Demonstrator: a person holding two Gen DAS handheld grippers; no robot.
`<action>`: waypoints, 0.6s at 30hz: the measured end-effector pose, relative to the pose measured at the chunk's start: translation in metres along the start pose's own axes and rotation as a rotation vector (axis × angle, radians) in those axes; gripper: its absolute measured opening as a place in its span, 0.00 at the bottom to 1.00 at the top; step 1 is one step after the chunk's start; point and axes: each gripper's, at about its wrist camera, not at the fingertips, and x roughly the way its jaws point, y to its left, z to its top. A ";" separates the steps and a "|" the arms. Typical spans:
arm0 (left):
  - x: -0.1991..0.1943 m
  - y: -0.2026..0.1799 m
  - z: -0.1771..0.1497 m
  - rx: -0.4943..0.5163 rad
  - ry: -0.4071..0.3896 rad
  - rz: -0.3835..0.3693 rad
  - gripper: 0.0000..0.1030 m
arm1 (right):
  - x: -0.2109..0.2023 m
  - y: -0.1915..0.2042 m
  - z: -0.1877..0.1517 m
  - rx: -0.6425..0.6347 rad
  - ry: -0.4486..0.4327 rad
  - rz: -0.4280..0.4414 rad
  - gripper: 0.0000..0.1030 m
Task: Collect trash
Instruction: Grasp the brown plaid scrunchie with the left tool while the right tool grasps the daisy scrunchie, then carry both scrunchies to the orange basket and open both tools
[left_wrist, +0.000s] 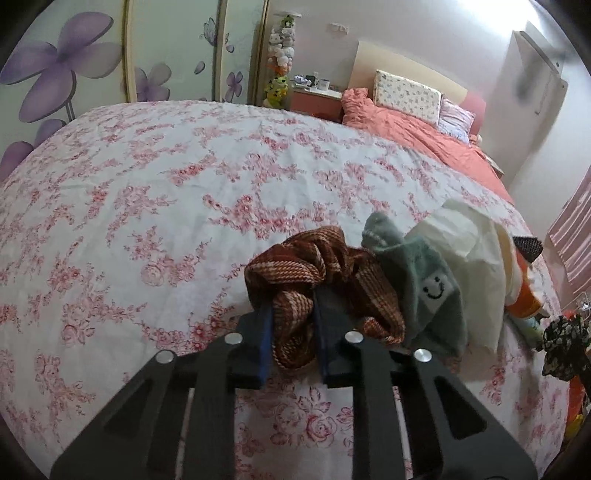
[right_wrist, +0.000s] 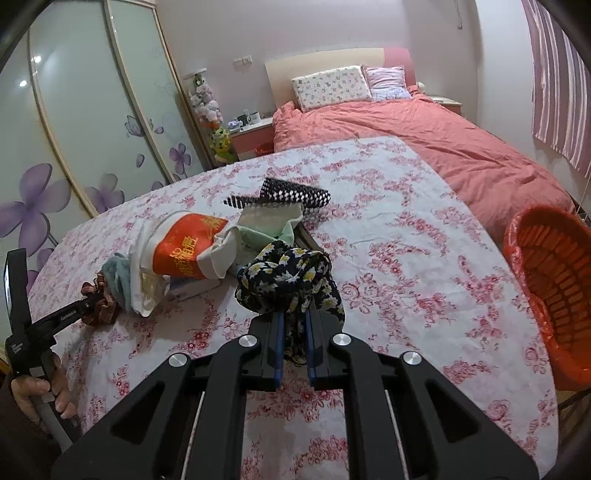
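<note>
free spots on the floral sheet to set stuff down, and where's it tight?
Bare floral sheet between the dark floral scrunchie and orange basket, and toward the wardrobe. Crowded around the orange-and-white bag, green sock and brown scrunchie.

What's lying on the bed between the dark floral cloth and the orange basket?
Nothing: in the right wrist view, only bare flowered bedspread runs from the dark floral cloth to the orange basket.

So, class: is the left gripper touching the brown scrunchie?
Touching. The left wrist view shows the left gripper with its jaws pressed on the brown scrunchie, a fold squeezed between them.
</note>
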 end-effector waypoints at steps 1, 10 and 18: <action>-0.004 0.000 0.001 -0.001 -0.008 0.001 0.19 | -0.005 -0.001 0.002 0.001 -0.010 0.000 0.09; -0.063 -0.011 0.018 0.019 -0.129 -0.013 0.18 | -0.040 -0.007 0.010 0.017 -0.087 0.009 0.09; -0.112 -0.045 0.021 0.065 -0.202 -0.065 0.18 | -0.073 -0.024 0.012 0.041 -0.153 0.011 0.09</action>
